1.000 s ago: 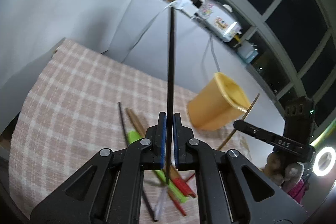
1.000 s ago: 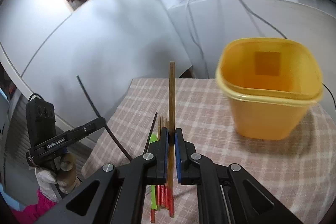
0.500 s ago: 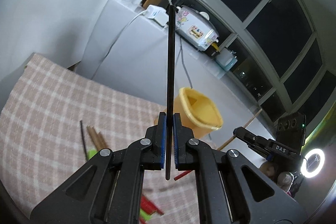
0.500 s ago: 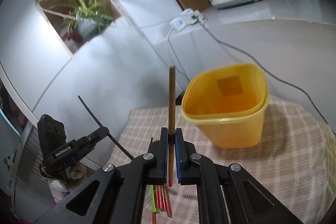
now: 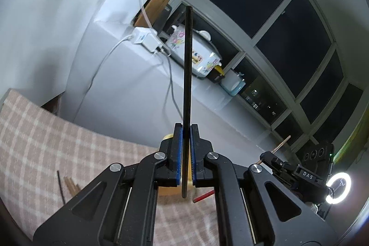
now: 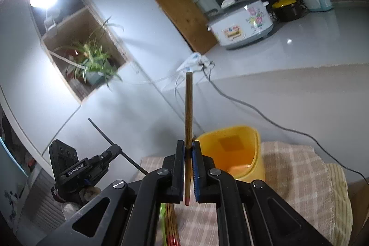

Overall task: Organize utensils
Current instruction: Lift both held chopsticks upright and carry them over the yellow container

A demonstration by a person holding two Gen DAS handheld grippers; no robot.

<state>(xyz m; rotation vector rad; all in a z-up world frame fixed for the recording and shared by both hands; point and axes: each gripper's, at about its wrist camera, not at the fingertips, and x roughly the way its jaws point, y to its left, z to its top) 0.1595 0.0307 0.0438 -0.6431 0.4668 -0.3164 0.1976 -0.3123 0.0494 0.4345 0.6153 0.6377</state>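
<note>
My left gripper [image 5: 186, 130] is shut on a black chopstick [image 5: 187, 75] that stands upright, well above the table. My right gripper [image 6: 188, 146] is shut on a brown wooden chopstick [image 6: 188, 107], also upright. A yellow plastic tub [image 6: 233, 151] stands on the checked cloth [image 6: 299, 176] just right of the right gripper; in the left wrist view only a sliver of the tub [image 5: 167, 136] shows behind the fingers. More chopsticks lie on the cloth: red and brown ones [image 6: 171, 223] and a green one [image 6: 162, 211] below the right gripper.
The other gripper shows in each view: the right one [image 5: 297, 172] at lower right, the left one [image 6: 92, 167] at lower left. A white counter [image 6: 299, 54] behind holds a rice cooker [image 6: 242, 27], a power strip [image 5: 147, 39] and cables. A potted plant [image 6: 92, 61] sits in a wall niche.
Both grippers have risen and tilted up with their chopsticks still held. The tub and the cloth have dropped lower in both views; the tub is now mostly hidden behind the left fingers.
</note>
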